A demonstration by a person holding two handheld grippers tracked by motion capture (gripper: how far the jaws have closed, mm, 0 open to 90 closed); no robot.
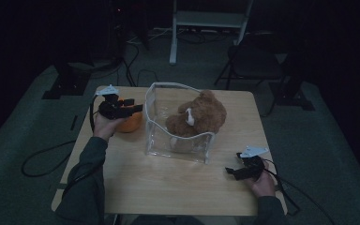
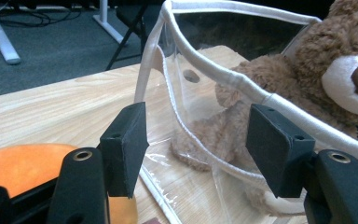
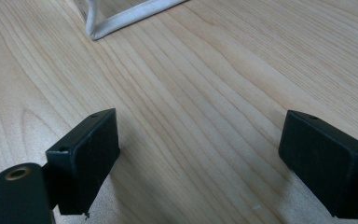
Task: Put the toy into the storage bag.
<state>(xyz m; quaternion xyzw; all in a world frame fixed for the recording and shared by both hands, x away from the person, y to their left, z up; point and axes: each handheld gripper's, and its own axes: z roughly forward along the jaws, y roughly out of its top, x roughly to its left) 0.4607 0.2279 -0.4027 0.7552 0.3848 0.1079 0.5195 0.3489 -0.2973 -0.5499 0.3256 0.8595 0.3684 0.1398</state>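
A clear plastic bag (image 1: 178,146) with white trim stands open in the middle of the wooden table (image 1: 168,187). A brown teddy bear (image 1: 199,117) sits in it, leaning over the far right rim. An orange round thing (image 1: 131,124) lies left of the bag. My left gripper (image 1: 135,105) hovers over it, open, pointing at the bag's left side. In the left gripper view the jaws (image 2: 200,135) are apart with nothing between them; behind them are the bag rim (image 2: 242,77), the bear (image 2: 317,60) and the orange thing (image 2: 23,163). My right gripper (image 1: 230,171) rests open near the table's front right.
In the right gripper view the wide-open gripper (image 3: 200,149) faces bare table (image 3: 191,70), with the bag's trim corner (image 3: 126,18) farther off. Beyond the table stand a dark chair (image 1: 253,61) and a white desk frame (image 1: 206,21). Cables run across the floor.
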